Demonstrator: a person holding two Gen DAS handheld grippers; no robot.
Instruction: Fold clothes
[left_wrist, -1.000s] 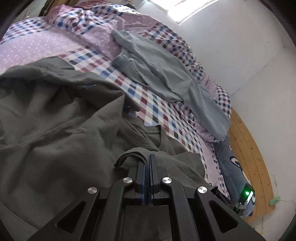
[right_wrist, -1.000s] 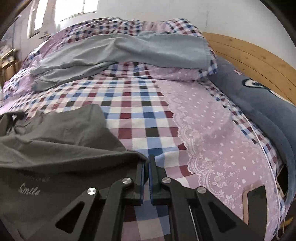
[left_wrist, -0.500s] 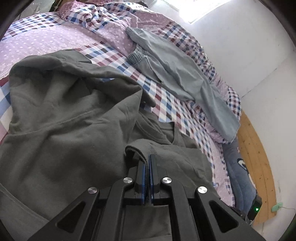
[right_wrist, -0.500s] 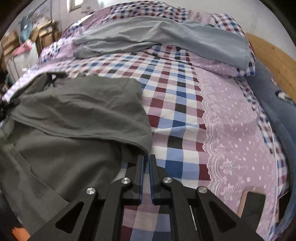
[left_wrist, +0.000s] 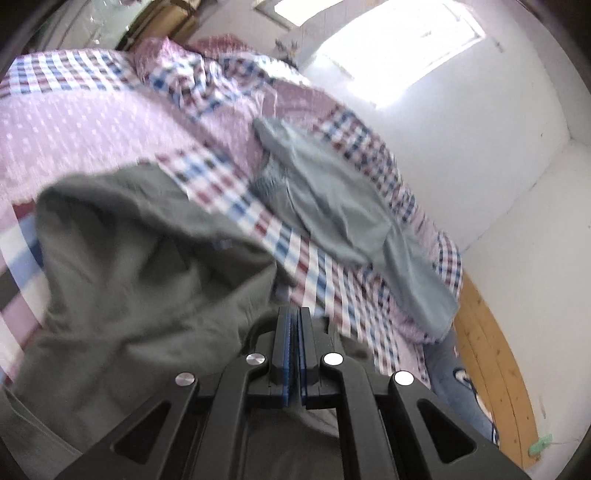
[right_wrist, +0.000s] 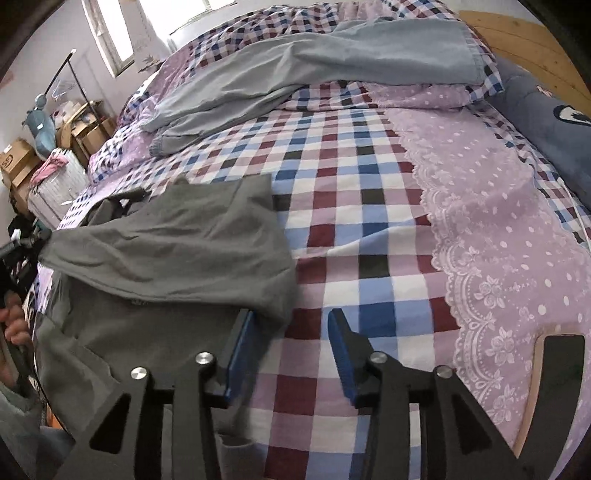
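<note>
The left gripper (left_wrist: 294, 332) is clamped on a fold of the dark grey shirt (left_wrist: 147, 266), which is spread over the checked bedspread (right_wrist: 369, 229). The right gripper (right_wrist: 291, 332) has just been opening; its jaws are seen apart, nothing between them, the shirt's folded edge just beside the left pad. Grey-blue trousers (right_wrist: 314, 62) are laid farther back.

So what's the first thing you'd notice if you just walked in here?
Probably the big checked bedspread in red, blue and white squares, covering the whole bed. On it lies a crumpled dark grey shirt at the near left, with the open right hand-held gripper beside its edge, and light grey-blue trousers stretch across the far end.
</note>
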